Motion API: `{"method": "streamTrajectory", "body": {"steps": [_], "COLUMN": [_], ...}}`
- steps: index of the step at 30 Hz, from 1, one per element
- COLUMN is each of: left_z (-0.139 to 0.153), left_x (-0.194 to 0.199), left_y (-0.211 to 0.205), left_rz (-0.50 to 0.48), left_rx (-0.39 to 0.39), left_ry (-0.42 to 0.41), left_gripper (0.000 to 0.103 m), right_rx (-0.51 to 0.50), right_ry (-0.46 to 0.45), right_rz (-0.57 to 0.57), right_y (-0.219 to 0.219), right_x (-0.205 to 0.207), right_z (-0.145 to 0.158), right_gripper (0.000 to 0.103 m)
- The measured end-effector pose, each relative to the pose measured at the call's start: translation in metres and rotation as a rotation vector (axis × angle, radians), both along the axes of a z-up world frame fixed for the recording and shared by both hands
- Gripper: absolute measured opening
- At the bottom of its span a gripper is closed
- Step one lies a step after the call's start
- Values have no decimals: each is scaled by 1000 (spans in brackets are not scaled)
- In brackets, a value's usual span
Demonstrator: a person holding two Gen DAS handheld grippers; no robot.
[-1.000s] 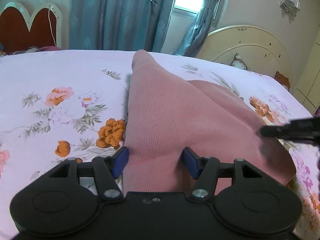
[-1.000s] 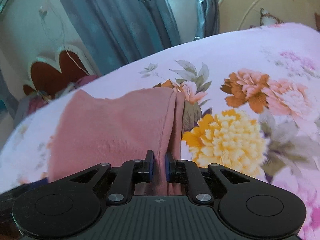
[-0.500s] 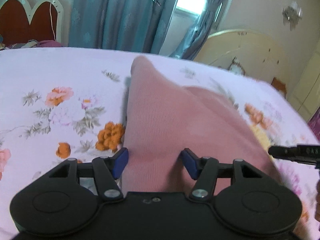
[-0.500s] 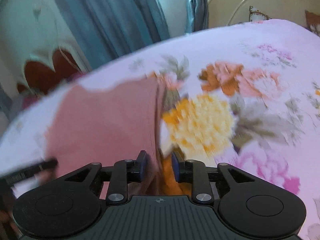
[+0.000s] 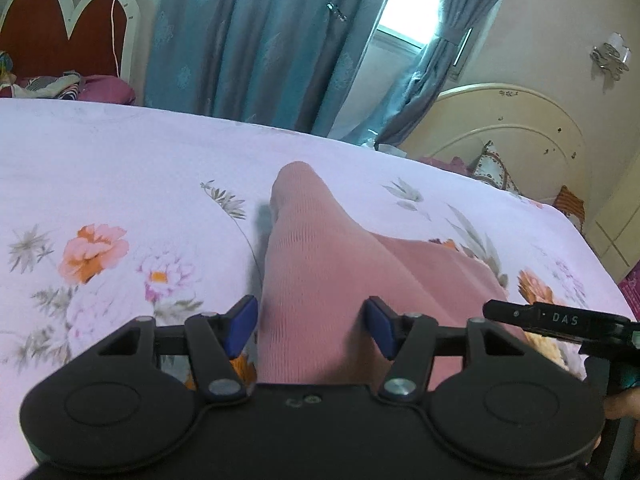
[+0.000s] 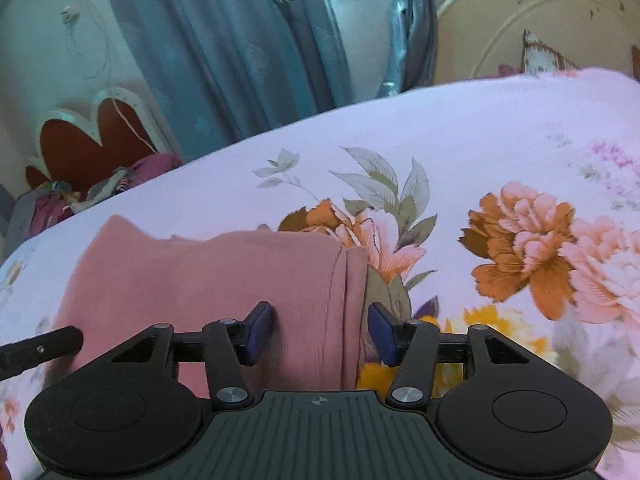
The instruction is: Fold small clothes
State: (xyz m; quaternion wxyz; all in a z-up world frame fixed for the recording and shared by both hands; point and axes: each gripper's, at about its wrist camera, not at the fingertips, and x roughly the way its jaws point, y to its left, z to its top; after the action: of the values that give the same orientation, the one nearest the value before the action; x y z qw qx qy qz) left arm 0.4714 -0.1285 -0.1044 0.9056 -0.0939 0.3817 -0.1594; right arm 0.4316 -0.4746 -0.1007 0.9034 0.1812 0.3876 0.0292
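Observation:
A pink ribbed garment [image 5: 320,264] lies folded lengthwise on the floral bedsheet [image 5: 120,184], its narrow end pointing away. My left gripper [image 5: 310,320] stands open over the near end, blue pads clear of the cloth. In the right wrist view the same pink garment [image 6: 208,276] shows its folded right edge between the jaws of my right gripper [image 6: 320,332], which are opening; the pads do not press on it. One finger of the right gripper [image 5: 552,320] shows at the right of the left wrist view. A finger of the left gripper [image 6: 40,346] shows at the left of the right wrist view.
Blue curtains [image 5: 260,40] and a window hang beyond the bed. A cream headboard [image 5: 520,128] stands at the far right. At the far left is a red heart-shaped headboard [image 5: 60,32] with a heap of clothes [image 5: 68,86] below it.
The right gripper went from shut on the garment's folded edge to open, letting it go. Both grippers shifted across the bed, and the garment now lies flatter.

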Motion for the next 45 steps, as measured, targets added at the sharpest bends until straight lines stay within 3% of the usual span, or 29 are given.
{"method": "streamTrajectory", "body": {"steps": [1, 2, 5, 8, 10, 12, 14, 17, 19, 22, 26, 30, 33, 35, 45], "left_z": [-2, -3, -9, -12, -14, -15, -15, -12, -9, -11, -24, -31, -36, -32, 0], "left_x": [3, 5, 11, 14, 15, 17, 20, 24, 30, 44, 57, 60, 65, 62, 16], "left_y": [-1, -1, -3, -2, -3, -5, -5, -3, -4, -6, -11, -11, -7, -9, -3], "left_rz": [-1, -2, 5, 11, 6, 10, 27, 49, 62, 94, 116, 126, 139, 130, 93], "left_rx": [2, 6, 8, -8, -12, -9, -7, -16, -7, -13, -1, -8, -34, 0, 63], "left_ry": [0, -1, 0, 4, -1, -2, -5, -10, -23, -7, 40, 44, 67, 56, -26], "left_gripper": [59, 61, 64, 64, 66, 70, 71, 69, 67, 64, 65, 70, 71, 71, 71], "right_rx": [-12, -26, -71, -87, -153, -141, -140, -143, -187, -228, -297, -328, -342, -357, -212], "right_ry": [-8, -15, -44, -129, -119, -49, -47, -100, -155, -204, -144, -77, -69, -62, -114], "right_rz": [7, 16, 14, -47, -73, -64, -52, -70, -81, -29, 52, 31, 40, 52, 43], "right_y": [2, 6, 11, 5, 5, 4, 5, 3, 7, 21, 42, 39, 36, 38, 33], "right_x": [2, 3, 0, -12, -10, -1, 0, -7, -10, -8, 8, 20, 24, 24, -30], "right_z": [-1, 0, 3, 12, 4, -12, -11, 4, 17, 28, 9, -20, -24, -23, 21], "right_gripper": [31, 23, 9, 6, 6, 6, 7, 12, 24, 24, 24, 24, 24, 24, 24]}}
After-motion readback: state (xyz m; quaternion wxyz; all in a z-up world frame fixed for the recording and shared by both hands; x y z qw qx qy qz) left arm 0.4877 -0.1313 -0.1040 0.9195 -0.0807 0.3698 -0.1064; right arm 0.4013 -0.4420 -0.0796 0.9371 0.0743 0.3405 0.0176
